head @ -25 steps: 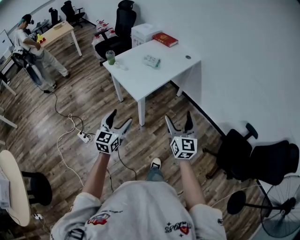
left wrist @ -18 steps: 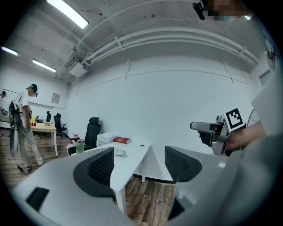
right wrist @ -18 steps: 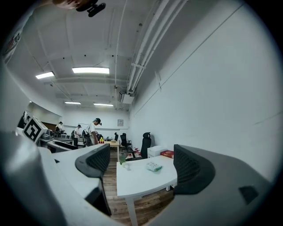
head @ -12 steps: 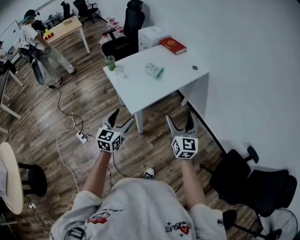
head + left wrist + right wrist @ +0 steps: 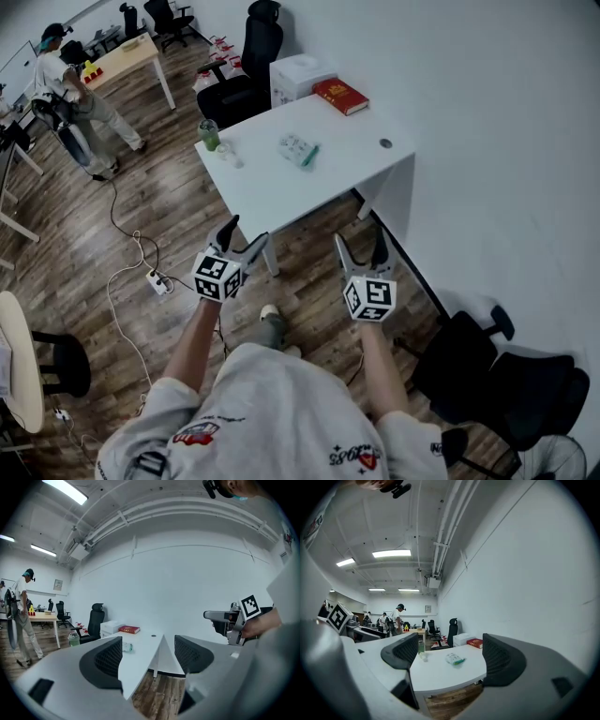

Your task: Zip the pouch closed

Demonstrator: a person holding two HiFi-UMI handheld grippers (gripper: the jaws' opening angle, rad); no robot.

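Dark wood-plank floor (image 5: 141, 216); plain white wall (image 5: 487, 112) at 3 o'clock. White rectangular worktop (image 5: 356, 141) at 12. Black swivel chair (image 5: 253, 47) behind it. Ceiling strip lights (image 5: 391, 553).

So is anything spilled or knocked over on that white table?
Nothing stands out. The pouch lies flat on the white table, the red book sits near the far corner, and the green cup stands upright at the edge.
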